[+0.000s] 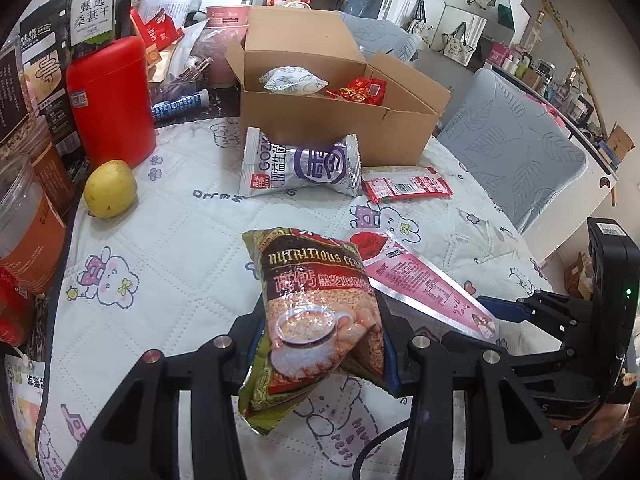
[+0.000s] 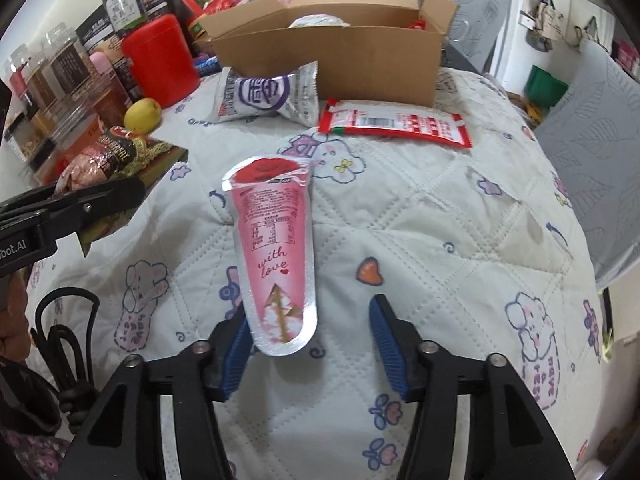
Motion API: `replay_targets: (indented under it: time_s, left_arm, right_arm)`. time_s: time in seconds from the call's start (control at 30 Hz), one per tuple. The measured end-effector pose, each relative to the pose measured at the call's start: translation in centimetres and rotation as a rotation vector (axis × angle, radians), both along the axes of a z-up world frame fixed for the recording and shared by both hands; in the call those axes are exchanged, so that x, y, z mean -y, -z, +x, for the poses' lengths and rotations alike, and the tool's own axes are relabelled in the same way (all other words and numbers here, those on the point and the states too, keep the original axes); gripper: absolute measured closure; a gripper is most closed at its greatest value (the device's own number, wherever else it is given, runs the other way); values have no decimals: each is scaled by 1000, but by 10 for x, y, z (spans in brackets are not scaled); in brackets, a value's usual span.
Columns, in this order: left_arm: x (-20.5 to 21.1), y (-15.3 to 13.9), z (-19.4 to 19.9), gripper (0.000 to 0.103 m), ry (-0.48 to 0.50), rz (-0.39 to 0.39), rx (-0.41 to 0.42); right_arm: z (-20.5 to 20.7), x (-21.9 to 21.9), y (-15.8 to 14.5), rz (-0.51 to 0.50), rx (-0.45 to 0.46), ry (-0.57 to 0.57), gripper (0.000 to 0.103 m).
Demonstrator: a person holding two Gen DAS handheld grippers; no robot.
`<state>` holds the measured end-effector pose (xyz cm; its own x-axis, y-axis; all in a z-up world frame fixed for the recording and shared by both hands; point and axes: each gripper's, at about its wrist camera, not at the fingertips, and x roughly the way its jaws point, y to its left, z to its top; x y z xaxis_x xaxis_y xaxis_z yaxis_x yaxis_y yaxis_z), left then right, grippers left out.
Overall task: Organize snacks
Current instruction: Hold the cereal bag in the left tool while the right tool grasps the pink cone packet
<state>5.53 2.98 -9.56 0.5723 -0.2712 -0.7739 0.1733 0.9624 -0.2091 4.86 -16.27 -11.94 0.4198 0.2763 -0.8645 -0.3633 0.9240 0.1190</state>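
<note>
Cereal bag (image 1: 316,320): clamped in my left tongs (image 1: 320,344), lifted off the quilted counter (image 1: 180,248); its top end points toward the cardboard box (image 1: 332,116).
Left tongs: clenched on the cereal bag, one blue pad (image 1: 390,360) pressed on each side.
Pink cone packet (image 2: 276,264): lying flat on the counter, narrow end toward me, sitting between my right tongs' blue pads (image 2: 386,344); I can see it touch the left pad but not the right one.
Right tongs (image 2: 310,344): spread wide, gripping nothing, low over the counter around the cone packet's tip.
Silver-and-purple pouch (image 1: 302,166): on the counter, leaning against the front wall of the box.
Red flat sachet (image 1: 406,188): on the counter just beside the pouch, near the box's front corner.
Cardboard box: flaps up, holding a white pouch (image 1: 292,80) and several red wrapped sweets (image 1: 358,88).
Yellow fruit (image 1: 110,188): on the counter at the foot of the red canister (image 1: 110,100).
Jars (image 2: 68,80): lined along the counter's left edge.
</note>
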Motion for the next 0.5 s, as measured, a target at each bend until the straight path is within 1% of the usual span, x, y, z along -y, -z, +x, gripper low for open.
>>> replay_targets:
  time_s: [0.03,0.07,0.1,0.27,0.37,0.5]
  left_arm:
    - [-1,0,0,58,0,-1,0]
    - [-1,0,0,58,-1,-2,0]
    - [-2,-1,0,58,0,-3,1]
    - [-5,-3,0,58,2,-9,7]
    - [-6,-3,1,58,3,-13,8]
    - [-8,-2,2,58,-5,-21,3]
  right_arm:
    - [0,-2,0,3,-3,-11,43]
    - [0,-3,-1,5,-5,-18,37]
    - [0,-5,-2,10,-8,-24,35]
    - [-3,-11,-5,34,-23,-50,34]
    - [0,-15,-5,22,-11,-46,34]
    - [16,-22,-3,0,2,-46,34]
